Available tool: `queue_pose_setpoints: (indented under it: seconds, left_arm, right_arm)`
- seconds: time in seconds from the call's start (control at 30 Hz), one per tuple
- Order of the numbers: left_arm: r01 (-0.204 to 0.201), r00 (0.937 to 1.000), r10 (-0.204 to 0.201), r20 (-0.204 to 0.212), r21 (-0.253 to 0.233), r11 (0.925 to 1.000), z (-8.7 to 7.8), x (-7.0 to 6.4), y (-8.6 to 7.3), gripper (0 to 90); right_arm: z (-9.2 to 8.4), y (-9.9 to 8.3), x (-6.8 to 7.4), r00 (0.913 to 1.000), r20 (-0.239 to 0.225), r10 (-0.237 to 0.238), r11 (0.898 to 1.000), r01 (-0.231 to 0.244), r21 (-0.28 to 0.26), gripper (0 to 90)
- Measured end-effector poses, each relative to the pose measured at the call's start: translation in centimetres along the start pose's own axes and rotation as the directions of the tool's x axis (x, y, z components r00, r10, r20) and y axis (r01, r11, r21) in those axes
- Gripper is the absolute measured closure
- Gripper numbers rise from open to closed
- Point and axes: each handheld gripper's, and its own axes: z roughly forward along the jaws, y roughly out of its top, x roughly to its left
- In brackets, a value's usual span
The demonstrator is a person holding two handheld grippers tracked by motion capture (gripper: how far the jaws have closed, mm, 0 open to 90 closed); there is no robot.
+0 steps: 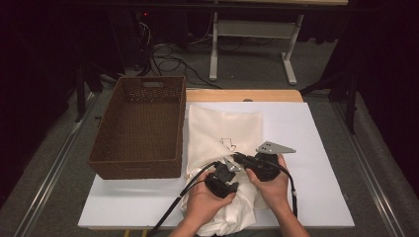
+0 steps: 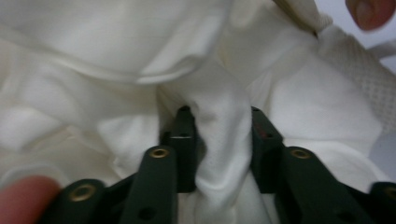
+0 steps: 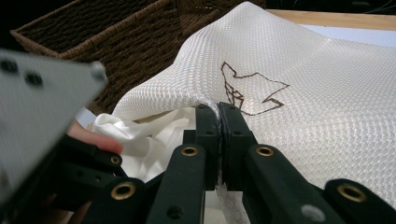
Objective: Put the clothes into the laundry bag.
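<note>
Cream-white mesh fabric bag point(image 1: 225, 131) with a dark line drawing lies on the white tabletop point(image 1: 316, 163), just to the right of the brown woven wicker basket point(image 1: 141, 123); its near end is bunched up at the front edge of the tabletop, between the person's two hands. A softer, smooth white cloth point(image 2: 116, 51) is gathered at that near end, and in the right gripper view it shows in the opening under the lifted edge of the mesh bag point(image 3: 303, 93).

Right hand-held gripper point(image 3: 219, 109) has its black jaws pressed together on the edge of the mesh bag, right beside the dark drawing, and that edge is raised off the white cloth point(image 3: 140, 135) below it. In the high view the right hand-held gripper point(image 1: 236, 158) sits under its grey three-cornered plate, pointing left toward the other hand.

Left hand-held gripper point(image 2: 219, 116) has a fold of white fabric standing up between its two jaws; both jaws lie against the fold, pinching it, though they stand well apart because the fold is thick. In the high view the left hand-held gripper point(image 1: 228, 164) is just beside the right one, close over the bunched cloth, with its cable trailing off toward the front left edge of the tabletop.

The wicker basket point(image 3: 93, 42) stands close behind the raised mesh edge.
</note>
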Motion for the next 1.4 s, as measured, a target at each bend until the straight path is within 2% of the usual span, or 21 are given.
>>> queue_pose_setpoints:
  seconds: [0.13,0.2,0.3,0.33,0.37,0.5,0.53,0.6,0.67,0.7,0.77,0.87,0.97,1.03,1.07,1.1,1.13,1.17,1.23,1.33,1.4]
  left_arm:
    - [0.077,0.9964,-0.079,-0.03,-0.079,0.9939,-1.0,1.3,0.5,73.4]
    - [0.14,0.9886,-0.145,-0.041,-0.109,0.9842,-1.0,2.1,1.0,73.2]
    - [0.213,0.9687,-0.229,-0.095,-0.158,0.9642,0.2,3.1,1.4,70.4]
    - [0.237,0.9642,-0.253,-0.08,-0.163,0.9577,0.6,3.2,1.5,67.7]
    - [0.247,0.9644,-0.259,-0.054,-0.162,0.9554,0.6,3.2,1.7,62.8]
    - [0.217,0.9734,-0.227,-0.035,-0.179,0.9595,-1.0,2.7,1.9,42.0]
    - [0.187,0.9822,-0.187,0.022,-0.179,0.9658,-2.7,2.5,1.5,33.4]
    - [0.135,0.99,-0.14,-0.019,-0.174,0.9755,-3.9,2.2,0.9,27.1]
    - [0.105,0.9926,-0.114,-0.043,-0.168,0.9802,-4.9,2.3,0.0,23.4]
    - [0.105,0.9926,-0.114,-0.043,-0.168,0.9802,-4.9,2.3,0.0,22.0]
    - [0.068,0.9933,-0.079,-0.085,-0.119,0.9906,-6.1,2.6,-1.7,19.5]
    - [0.081,0.99,-0.088,-0.11,-0.071,0.9942,-6.8,3.3,-3.1,16.3]
    - [0.117,0.9924,-0.119,-0.034,-0.042,0.9922,-6.3,3.7,-4.1,16.7]
    - [0.133,0.9899,-0.132,0.053,-0.027,0.9907,-5.2,3.6,-4.4,16.9]
    - [0.143,0.984,-0.14,0.111,-0.026,0.9893,-4.7,3.6,-4.4,17.7]
    - [0.143,0.984,-0.14,0.111,-0.026,0.9893,-4.7,3.6,-4.4,18.8]
    - [0.144,0.9727,-0.132,0.191,-0.051,0.9882,-3.9,3.5,-4.2,18.3]
    - [0.146,0.9737,-0.134,0.184,-0.052,0.9879,-3.5,3.4,-4.0,17.3]
    - [0.151,0.9686,-0.136,0.208,-0.058,0.9868,-2.8,3.1,-3.6,19.2]
    - [0.104,0.9798,-0.093,0.177,-0.055,0.993,-1.7,2.1,-2.7,19.0]
    - [0.087,0.9828,-0.079,0.167,-0.042,0.9953,-1.3,1.8,-2.4,20.3]
  right_arm:
    - [0.1,-0.2,0.1,0.9999,-0.013,0.003,1.0,-0.003,0.001,88.4]
    - [0.0,-0.1,0.2,0.9998,-0.019,0.006,1.0,-0.007,-0.006,88.4]
    - [-0.2,0.1,0.5,0.9997,-0.023,-0.003,1.0,0.003,-0.015,88.5]
    - [-0.1,0.1,0.6,0.9997,-0.023,-0.006,1.0,0.005,-0.012,88.5]
    - [-0.1,0.1,0.6,0.9999,-0.014,-0.005,1.0,0.005,-0.008,88.5]
    - [0.0,-0.3,-0.1,0.9999,-0.005,0.014,1.0,-0.014,-0.006,88.5]
    - [0.0,-0.3,-0.3,0.9997,-0.008,0.024,1.0,-0.024,-0.006,88.4]
    - [0.1,-0.3,-0.3,0.9998,-0.006,0.021,1.0,-0.021,-0.007,88.4]
    - [0.1,-0.3,-0.2,0.9998,-0.003,0.019,1.0,-0.019,-0.005,88.4]
    - [0.1,-0.3,-0.2,0.9998,-0.003,0.019,1.0,-0.019,-0.005,88.4]
    - [0.0,-0.3,-0.3,0.9999,0.001,0.013,1.0,-0.013,-0.004,88.4]
    - [0.0,-0.3,-0.2,0.9999,0.006,0.009,1.0,-0.009,0.002,88.3]
    - [0.4,-0.4,0.1,0.9999,0.013,-0.006,1.0,0.006,0.008,88.3]
    - [0.6,-0.5,0.2,0.9999,0.013,-0.005,1.0,0.005,0.012,88.3]
    - [0.6,-0.5,0.2,0.9999,0.011,-0.007,1.0,0.007,0.013,88.3]
    - [0.6,-0.5,0.2,0.9999,0.011,-0.007,1.0,0.007,0.013,88.3]
    - [0.7,-0.5,0.2,0.9998,0.009,-0.017,1.0,0.017,0.011,88.3]
    - [0.6,-0.5,0.2,0.9999,0.007,-0.015,1.0,0.015,0.011,88.3]
    - [0.6,-0.6,0.2,1.0,0.002,-0.009,1.0,0.009,0.013,88.3]
    - [0.7,-0.6,0.2,0.9999,-0.004,-0.01,1.0,0.01,0.015,88.4]
    - [0.7,-0.7,0.3,0.9999,-0.008,-0.013,1.0,0.013,0.016,88.4]
